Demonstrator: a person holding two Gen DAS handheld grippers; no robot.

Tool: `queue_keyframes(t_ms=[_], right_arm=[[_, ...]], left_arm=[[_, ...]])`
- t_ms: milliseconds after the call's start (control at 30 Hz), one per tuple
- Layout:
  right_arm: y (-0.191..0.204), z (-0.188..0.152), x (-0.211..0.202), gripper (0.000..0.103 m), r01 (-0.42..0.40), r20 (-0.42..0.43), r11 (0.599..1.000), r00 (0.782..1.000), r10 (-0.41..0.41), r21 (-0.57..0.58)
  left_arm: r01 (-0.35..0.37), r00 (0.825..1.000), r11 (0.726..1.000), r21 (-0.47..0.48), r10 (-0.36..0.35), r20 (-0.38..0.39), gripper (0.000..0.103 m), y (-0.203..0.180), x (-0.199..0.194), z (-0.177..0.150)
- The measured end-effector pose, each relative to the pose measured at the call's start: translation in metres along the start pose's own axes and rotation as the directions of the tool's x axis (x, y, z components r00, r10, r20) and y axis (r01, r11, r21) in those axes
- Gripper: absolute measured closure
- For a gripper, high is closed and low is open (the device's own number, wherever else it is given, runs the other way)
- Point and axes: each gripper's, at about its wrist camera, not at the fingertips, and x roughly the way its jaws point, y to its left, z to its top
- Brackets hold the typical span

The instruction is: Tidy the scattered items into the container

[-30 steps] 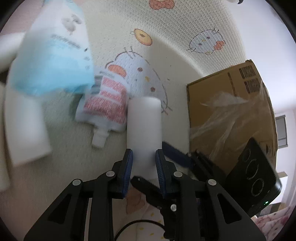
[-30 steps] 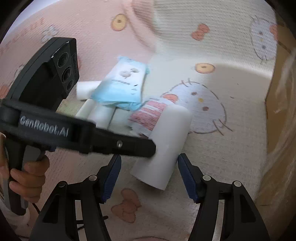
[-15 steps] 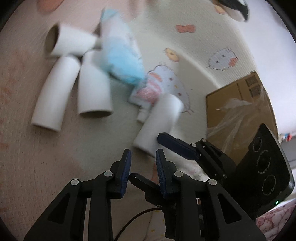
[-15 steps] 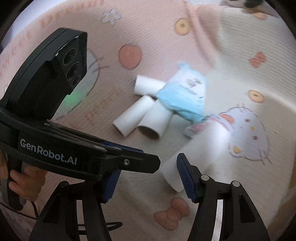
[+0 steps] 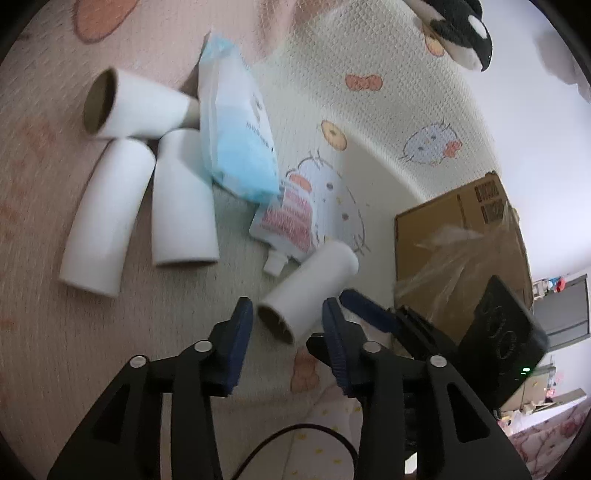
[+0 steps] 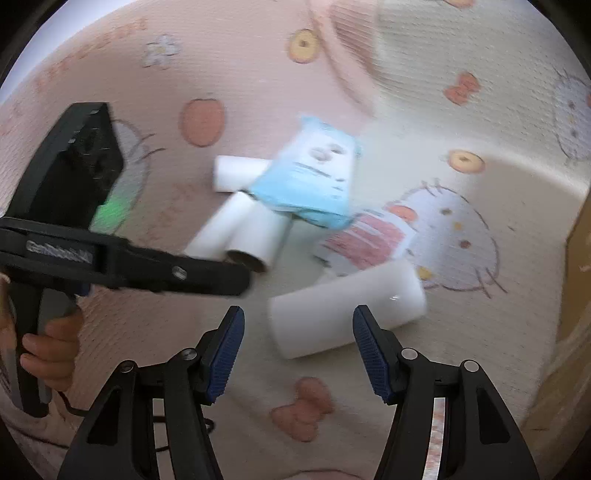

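A short white cardboard roll (image 5: 310,284) lies on the patterned mat. Its open near end sits just ahead of my left gripper (image 5: 287,332), whose jaws are opening; the blue pads stand clear of the roll on both sides. My right gripper (image 6: 299,350) is open, with the same roll (image 6: 347,314) lying slantwise just beyond its fingertips, untouched. Further back lie three more white rolls (image 5: 107,221), a light blue wipes pack (image 5: 240,125) and a red-and-white spouted pouch (image 5: 288,221). The cardboard box (image 5: 461,236), lined with clear plastic, stands to the right.
A black-and-white plush toy (image 5: 458,29) lies at the far edge of the mat. The left gripper's black frame (image 6: 147,262) crosses the right wrist view, with a hand (image 6: 48,354) on its handle. The right gripper's camera body (image 5: 506,332) sits close to the box.
My left gripper has pulled back and up from the roll it stood around, and its jaws have widened. The roll now lies slantwise on the mat. More rolls have come into view.
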Motion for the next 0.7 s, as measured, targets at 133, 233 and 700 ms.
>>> queue_keyframes(t_ms=[133, 233, 700], right_arm=[[-0.012, -0.005, 0.004, 0.044, 0.005, -0.026, 0.999, 1.0, -0.004, 0.052], [-0.027, -0.007, 0.012, 0.044, -0.046, -0.036, 0.989, 0.998, 0.051, 0.141], [-0.012, -0.007, 0.013, 0.04, -0.112, -0.017, 0.992, 0.993, 0.113, 0.051]], left_arm=[[0.077, 0.997, 0.996, -0.048, -0.078, -0.021, 0.057, 0.007, 0.02, 0.013], [0.136, 0.99, 0.987, -0.088, -0.139, -0.032, 0.058, 0.014, 0.038, 0.02], [0.096, 0.987, 0.995, -0.038, -0.101, -0.124, 0.066, -0.007, 0.047, -0.007]])
